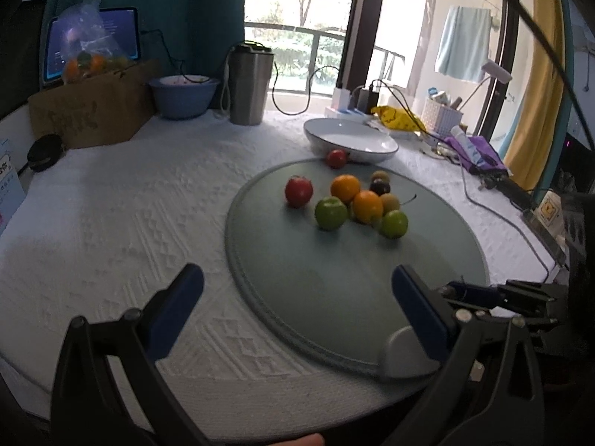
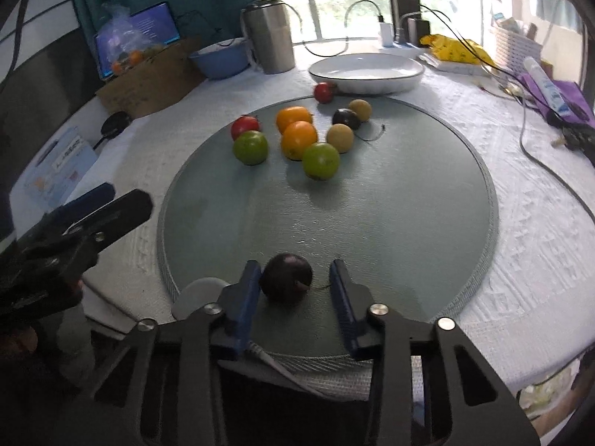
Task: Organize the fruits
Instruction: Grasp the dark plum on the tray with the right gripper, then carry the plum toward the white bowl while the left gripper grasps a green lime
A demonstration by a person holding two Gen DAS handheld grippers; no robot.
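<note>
Here, right gripper [image 2: 293, 278] jaws bracket a dark plum [image 2: 285, 277], ungripped.

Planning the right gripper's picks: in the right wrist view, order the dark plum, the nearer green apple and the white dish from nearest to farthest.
1. Dark plum, between the right gripper fingers.
2. Green apple, mid-mat, front of the cluster.
3. White dish, beyond the mat's far edge.

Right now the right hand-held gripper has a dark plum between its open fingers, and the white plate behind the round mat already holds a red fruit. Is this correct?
Not quite. The white plate holds nothing; the red fruit lies on the table just in front of its rim, as the right wrist view shows. The rest stands: the dark plum sits between the open fingers of the right hand-held gripper.
</note>
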